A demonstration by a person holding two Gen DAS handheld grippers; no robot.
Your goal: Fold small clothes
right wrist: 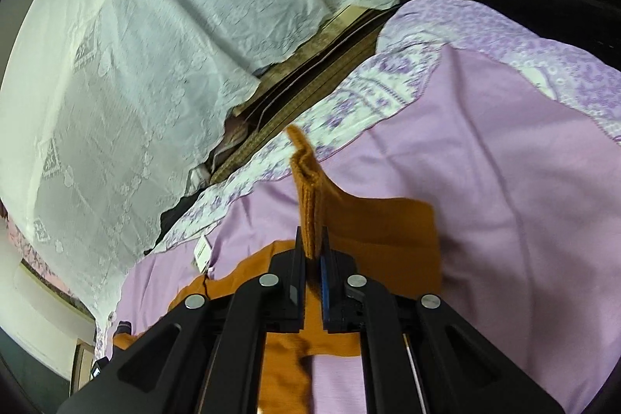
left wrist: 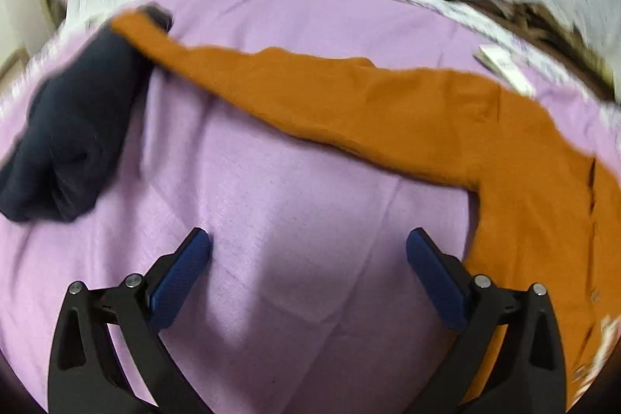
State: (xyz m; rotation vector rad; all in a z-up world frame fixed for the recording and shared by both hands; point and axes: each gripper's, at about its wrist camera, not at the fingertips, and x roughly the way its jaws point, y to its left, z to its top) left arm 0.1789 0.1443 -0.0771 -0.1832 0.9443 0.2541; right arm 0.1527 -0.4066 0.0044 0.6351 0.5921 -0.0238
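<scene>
An orange knit sweater lies on the lilac sheet, one long sleeve stretched to the far left, its body at the right edge. My left gripper is open and empty, just above the bare sheet, in front of the sleeve. My right gripper is shut on a ribbed edge of the orange sweater and holds it lifted off the sheet; the rest of the sweater hangs below the fingers.
A folded dark navy garment lies at the left, touching the sleeve's end. A white lace curtain hangs behind the bed. A patterned white-and-purple border edges the sheet. A small white tag lies near the far edge.
</scene>
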